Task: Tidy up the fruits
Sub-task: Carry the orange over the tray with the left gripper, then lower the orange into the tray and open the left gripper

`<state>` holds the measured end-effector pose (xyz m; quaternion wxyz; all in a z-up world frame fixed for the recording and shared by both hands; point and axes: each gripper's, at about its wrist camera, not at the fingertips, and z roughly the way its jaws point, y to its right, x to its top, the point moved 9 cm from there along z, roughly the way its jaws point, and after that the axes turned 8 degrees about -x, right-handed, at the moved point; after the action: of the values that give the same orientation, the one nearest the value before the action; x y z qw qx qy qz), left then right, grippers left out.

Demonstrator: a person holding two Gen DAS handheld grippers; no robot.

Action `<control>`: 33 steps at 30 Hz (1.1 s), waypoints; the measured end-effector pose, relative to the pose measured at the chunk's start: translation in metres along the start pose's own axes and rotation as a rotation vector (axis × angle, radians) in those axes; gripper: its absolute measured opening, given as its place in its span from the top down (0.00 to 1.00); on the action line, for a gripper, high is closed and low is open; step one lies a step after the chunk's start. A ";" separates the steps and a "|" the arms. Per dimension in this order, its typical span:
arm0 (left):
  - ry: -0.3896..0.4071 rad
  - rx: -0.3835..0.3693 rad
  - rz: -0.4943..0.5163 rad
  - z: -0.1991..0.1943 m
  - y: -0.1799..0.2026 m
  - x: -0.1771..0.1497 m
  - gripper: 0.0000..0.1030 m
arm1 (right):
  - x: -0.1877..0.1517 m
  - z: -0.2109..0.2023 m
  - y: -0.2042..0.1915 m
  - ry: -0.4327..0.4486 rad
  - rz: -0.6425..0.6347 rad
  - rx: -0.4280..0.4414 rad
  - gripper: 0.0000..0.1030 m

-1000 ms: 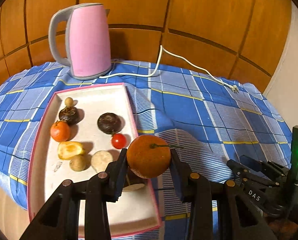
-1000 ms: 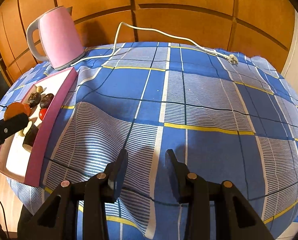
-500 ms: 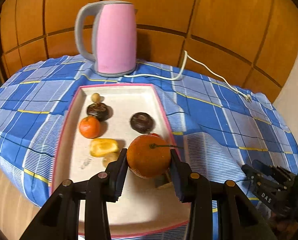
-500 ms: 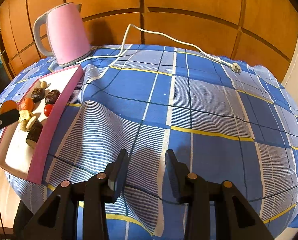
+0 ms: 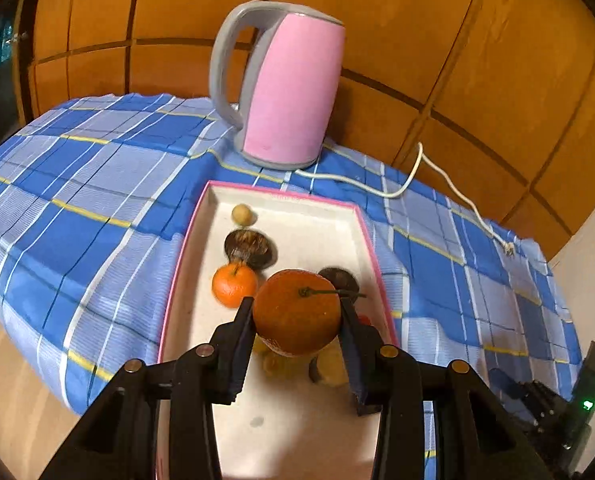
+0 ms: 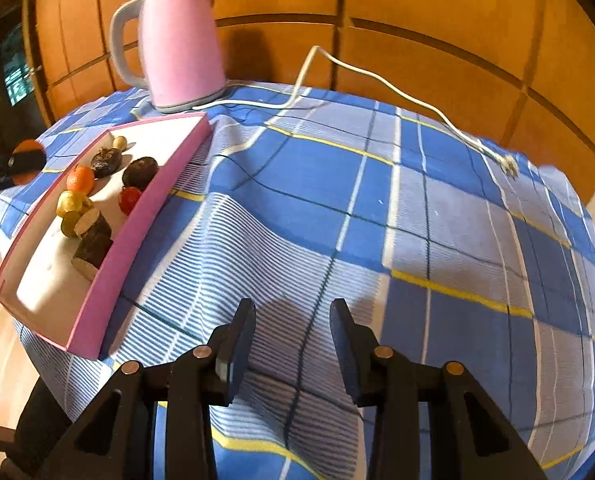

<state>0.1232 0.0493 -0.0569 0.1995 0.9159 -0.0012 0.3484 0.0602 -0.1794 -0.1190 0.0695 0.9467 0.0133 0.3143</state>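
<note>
My left gripper [image 5: 296, 316] is shut on a large orange [image 5: 296, 311] with a thin stem, held above the near half of a pink-rimmed white tray [image 5: 297, 220]. In the tray lie a small orange [image 5: 234, 285], two dark round fruits [image 5: 249, 248], a small pale round fruit [image 5: 243, 215] and yellow pieces partly hidden under the held orange. My right gripper [image 6: 293, 336] is open and empty over the blue checked cloth [image 6: 377, 220]. The right wrist view shows the tray [image 6: 109, 256] at the left, and the left gripper with the orange [image 6: 27, 156] at the far left edge.
A pink electric kettle [image 5: 285, 96] stands behind the tray, its white cord [image 5: 449, 192] trailing right across the cloth. A wooden panel wall backs the table. The table edge drops to the floor at the left. The right gripper's body [image 5: 549, 408] shows at lower right.
My left gripper has carried the large orange leftward from the tray's right rim to above the tray's middle. The right gripper has stayed open and shifted slightly left toward the tray.
</note>
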 end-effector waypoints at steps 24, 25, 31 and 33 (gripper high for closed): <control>-0.075 0.157 0.093 0.086 -0.004 -0.004 0.49 | -0.005 0.005 -0.005 -0.017 0.040 0.031 0.62; -0.066 0.159 0.095 0.084 -0.002 -0.004 0.49 | -0.005 0.004 -0.005 -0.017 0.039 0.031 0.62; 0.009 0.170 0.126 0.061 0.012 0.004 0.42 | -0.006 0.007 -0.005 -0.030 0.040 0.038 0.62; 0.023 0.165 0.132 0.054 0.016 0.006 0.40 | -0.006 0.008 -0.007 -0.032 0.034 0.038 0.62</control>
<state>0.1601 0.0152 -0.0841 0.0998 0.9230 -0.0305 0.3704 0.0600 -0.1743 -0.1300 0.0462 0.9528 0.0021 0.2999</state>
